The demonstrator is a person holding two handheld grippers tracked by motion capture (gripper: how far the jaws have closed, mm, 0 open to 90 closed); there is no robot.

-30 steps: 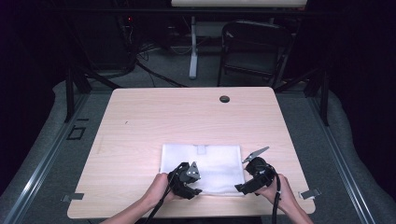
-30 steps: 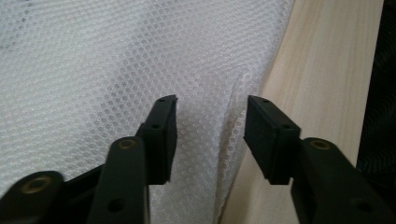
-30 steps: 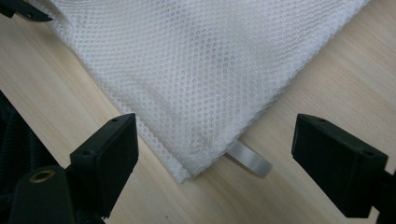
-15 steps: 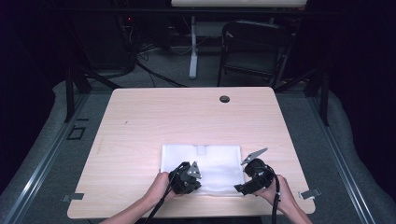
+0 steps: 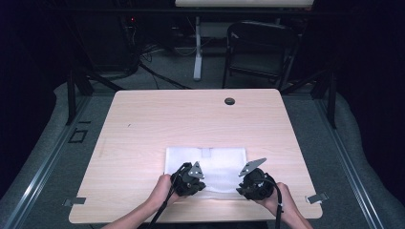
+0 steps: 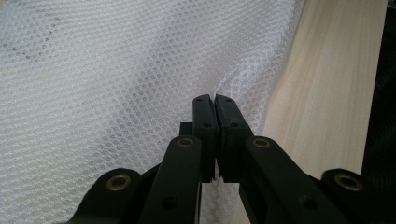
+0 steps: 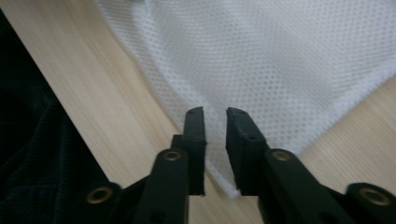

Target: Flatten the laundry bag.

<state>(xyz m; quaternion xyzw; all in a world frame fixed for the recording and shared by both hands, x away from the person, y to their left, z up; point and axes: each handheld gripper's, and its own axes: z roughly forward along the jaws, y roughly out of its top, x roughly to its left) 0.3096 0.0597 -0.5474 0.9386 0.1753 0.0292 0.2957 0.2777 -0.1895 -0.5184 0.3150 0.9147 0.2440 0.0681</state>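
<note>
On the wooden table (image 5: pixel 143 119), a white mesh cloth (image 5: pixel 217 160) lies at the near edge. The left gripper (image 6: pixel 215 100) pinches its hem; the right gripper (image 7: pixel 215 114), jaws just closing, straddles a corner, a gap remaining. Next likely: finish gripping, lift evenly to fold.

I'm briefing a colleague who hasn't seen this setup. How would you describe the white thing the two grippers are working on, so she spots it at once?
Start at the light wooden table and look to its near edge, in front of the person. There lies a white mesh cloth, flat and rectangular, with the left gripper pinching its near edge. It is the one white, honeycomb-textured thing on the wood; the small dark round hole sits far behind it.
</note>
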